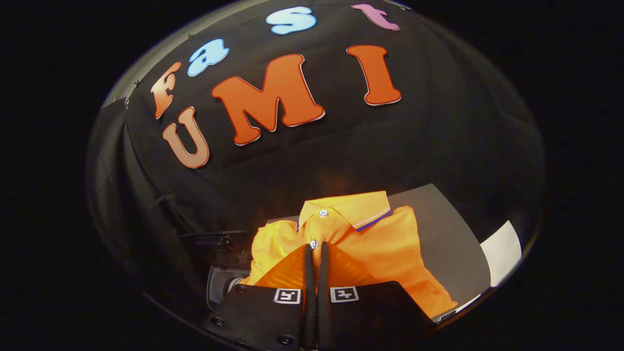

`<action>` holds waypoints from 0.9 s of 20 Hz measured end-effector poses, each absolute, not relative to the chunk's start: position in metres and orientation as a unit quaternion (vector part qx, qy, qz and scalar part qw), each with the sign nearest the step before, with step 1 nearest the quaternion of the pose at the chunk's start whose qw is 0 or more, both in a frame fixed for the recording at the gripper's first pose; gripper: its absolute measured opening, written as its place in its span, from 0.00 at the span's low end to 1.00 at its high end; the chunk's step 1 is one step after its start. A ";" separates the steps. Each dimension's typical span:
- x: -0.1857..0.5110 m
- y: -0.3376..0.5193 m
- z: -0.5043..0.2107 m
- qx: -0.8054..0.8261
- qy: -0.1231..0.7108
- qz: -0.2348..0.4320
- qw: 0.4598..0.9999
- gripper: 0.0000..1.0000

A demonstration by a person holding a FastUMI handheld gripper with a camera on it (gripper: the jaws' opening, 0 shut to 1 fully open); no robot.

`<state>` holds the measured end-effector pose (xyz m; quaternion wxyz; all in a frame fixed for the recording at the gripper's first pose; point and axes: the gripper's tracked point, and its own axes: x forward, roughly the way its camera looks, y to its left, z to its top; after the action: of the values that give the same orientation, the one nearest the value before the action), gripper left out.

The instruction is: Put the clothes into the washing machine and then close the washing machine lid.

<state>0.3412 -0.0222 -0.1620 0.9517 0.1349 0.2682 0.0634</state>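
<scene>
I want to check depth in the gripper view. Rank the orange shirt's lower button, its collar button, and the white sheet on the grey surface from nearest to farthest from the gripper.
1. Lower button: on the orange shirt, just ahead of the tips of the gripper, whose fingers are nearly together on the fabric.
2. Collar button: farther up the placket, beyond the fingers.
3. White sheet: far off to the right, on the grey surface.

Grey tabletop (pixel 441 229) with an orange polo shirt (pixel 385 248) and white sheet (pixel 502 251) on it.

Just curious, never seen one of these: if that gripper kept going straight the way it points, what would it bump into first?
Probably nothing new: the gripper looks shut on the orange polo shirt, near its button placket.
</scene>
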 end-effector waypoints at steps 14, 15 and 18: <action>0.268 0.187 -0.060 0.148 0.198 0.160 0.956 0.08; 0.264 0.201 -0.059 0.152 0.199 0.167 0.953 0.08; 0.257 0.240 -0.070 0.144 0.211 0.182 0.950 0.08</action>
<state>0.2574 0.2400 -0.0703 0.9496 0.1443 0.2108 0.1816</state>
